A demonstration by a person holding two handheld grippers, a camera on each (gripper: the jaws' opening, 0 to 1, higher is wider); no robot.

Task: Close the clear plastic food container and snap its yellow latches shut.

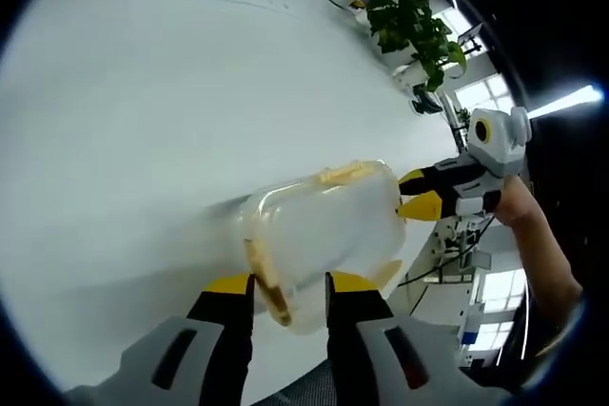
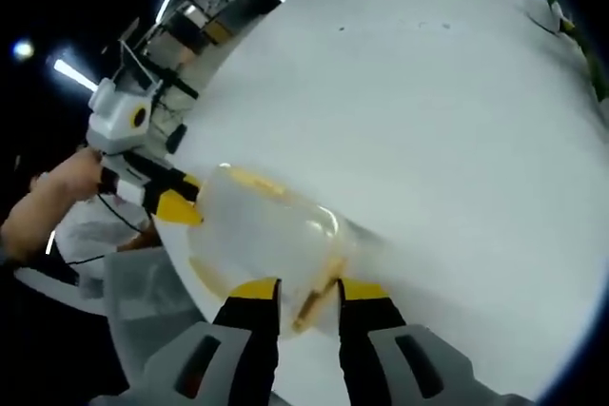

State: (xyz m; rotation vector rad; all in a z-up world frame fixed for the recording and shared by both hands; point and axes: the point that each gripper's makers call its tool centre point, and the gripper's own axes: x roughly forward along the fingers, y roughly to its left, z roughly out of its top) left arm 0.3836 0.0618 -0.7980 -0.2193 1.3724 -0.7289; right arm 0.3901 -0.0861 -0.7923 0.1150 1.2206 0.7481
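- The left gripper (image 1: 290,282) comes up from the near edge of its own view, its yellow-tipped jaws set on either side of the near end of the clear plastic food container (image 1: 324,240). A yellow latch (image 1: 265,284) runs along that end and lies right between the jaws, so the gripper seems placed to squeeze that latch home. The jaws stand close to the container's end, narrowly parted; whether they press it yet I cannot tell.
- The container sits near the edge of the round white tabletop (image 1: 152,111), lid down over the tub. A second yellow latch (image 1: 344,174) shows on its far long side and appears to lie flat, though the blur leaves that uncertain.
- The right gripper (image 1: 419,193), held in a person's hand (image 1: 519,204), reaches in from the right in the left gripper view, jaw tips just beside the container's right end. From there it can steady the box against the left gripper's push.
- In the right gripper view that gripper's own jaws (image 2: 306,294) bracket the end nearest it, with another yellow latch (image 2: 317,298) between them, narrowly parted, contact unclear.
- Far right on the tabletop, well apart, stands a leafy green potted plant (image 1: 414,21).
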